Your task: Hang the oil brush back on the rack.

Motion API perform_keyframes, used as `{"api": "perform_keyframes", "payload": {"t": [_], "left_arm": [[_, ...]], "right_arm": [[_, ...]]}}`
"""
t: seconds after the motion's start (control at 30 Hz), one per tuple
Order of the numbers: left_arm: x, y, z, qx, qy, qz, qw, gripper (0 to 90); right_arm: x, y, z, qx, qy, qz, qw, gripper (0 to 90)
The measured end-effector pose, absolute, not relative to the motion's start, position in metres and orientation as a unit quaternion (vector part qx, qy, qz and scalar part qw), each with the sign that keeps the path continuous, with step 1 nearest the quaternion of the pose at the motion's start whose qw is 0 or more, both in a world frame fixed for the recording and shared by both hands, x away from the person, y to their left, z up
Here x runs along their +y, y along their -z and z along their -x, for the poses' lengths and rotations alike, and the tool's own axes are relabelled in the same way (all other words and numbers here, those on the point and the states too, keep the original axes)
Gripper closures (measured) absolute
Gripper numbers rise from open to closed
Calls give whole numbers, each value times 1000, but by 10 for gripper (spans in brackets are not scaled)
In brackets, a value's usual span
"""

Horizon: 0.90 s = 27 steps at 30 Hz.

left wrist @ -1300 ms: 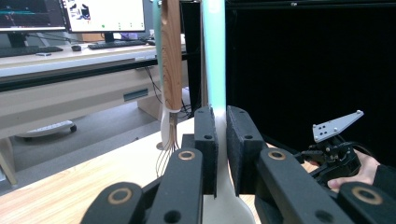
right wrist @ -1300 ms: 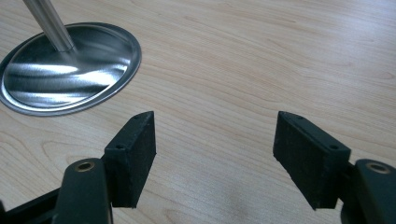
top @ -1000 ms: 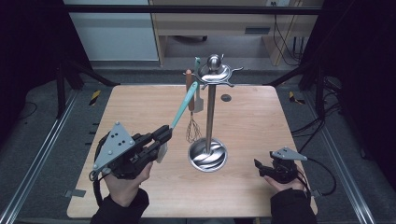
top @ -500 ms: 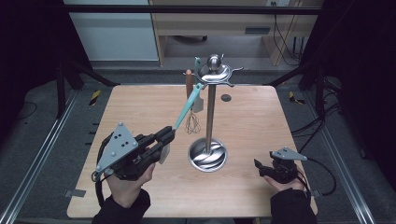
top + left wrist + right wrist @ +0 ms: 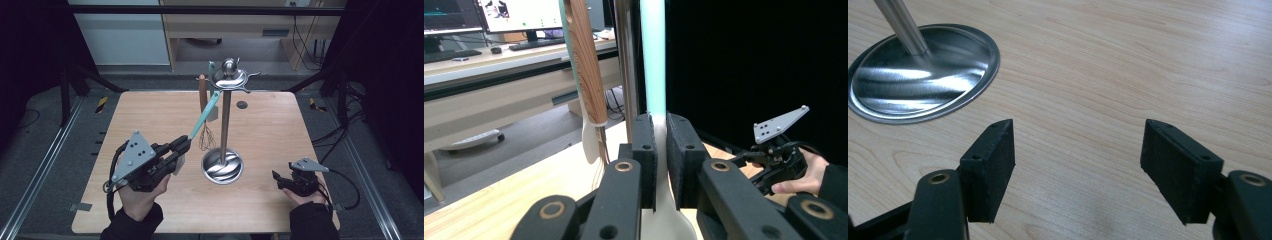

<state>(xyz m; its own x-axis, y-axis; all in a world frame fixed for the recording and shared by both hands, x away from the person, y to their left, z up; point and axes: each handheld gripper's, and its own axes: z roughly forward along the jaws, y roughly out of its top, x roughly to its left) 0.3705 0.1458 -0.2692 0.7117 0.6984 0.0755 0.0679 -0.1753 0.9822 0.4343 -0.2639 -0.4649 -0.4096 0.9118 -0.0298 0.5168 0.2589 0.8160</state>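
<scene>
Little has moved since a second ago: the left tool (image 5: 181,146) still grips the same utensil, whose upper end now sits slightly nearer the top of the rack, and the right tool (image 5: 278,178) rests in the same spot.

Seen from above, a wooden worktop (image 5: 280,120) carries a steel utensil rack (image 5: 223,120), a tall pole rising from a round shiny base to a ring of hooks at the top. A person's left hand (image 5: 137,197) holds the left tool near the front left of the worktop. Its jaws are clenched on the pale blade end of a teal-handled spatula (image 5: 205,114), which slants up and to the right, its far end reaching the hook ring. In the left tool's own view the spatula (image 5: 653,70) stands upright, pinched between the two black pads, with the steel pole just beside it.

A wooden-handled whisk (image 5: 203,112) hangs from the rack, just left of the pole, its wires above the worktop.

The right tool lies at the front right, well apart from the rack, held by the right hand (image 5: 309,192). Its jaws stand wide apart, released, with bare wood between them and the rack's base off to one side.
</scene>
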Motion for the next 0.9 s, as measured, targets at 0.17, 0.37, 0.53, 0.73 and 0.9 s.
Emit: {"api": "perform_keyframes", "payload": {"t": [0.17,0.37,0.53,0.73,0.9], "left_arm": [[141,270,-374,267,-274,-720,579,828],[135,273,-377,275,-270,-724,572,828],[129,277,-382,280,-270,-726,568,827],[123,281,-386,286,-271,-724,566,826],[118,285,-390,289,-276,-722,564,826]], "right_arm": [[-264,465,-434,749,-378,-478,260,303],[-264,465,-434,749,-378,-478,260,303],[-264,465,-435,750,-378,-476,261,304],[-264,465,-435,750,-378,-476,261,303],[-264,465,-435,750,-377,-477,260,303]]}}
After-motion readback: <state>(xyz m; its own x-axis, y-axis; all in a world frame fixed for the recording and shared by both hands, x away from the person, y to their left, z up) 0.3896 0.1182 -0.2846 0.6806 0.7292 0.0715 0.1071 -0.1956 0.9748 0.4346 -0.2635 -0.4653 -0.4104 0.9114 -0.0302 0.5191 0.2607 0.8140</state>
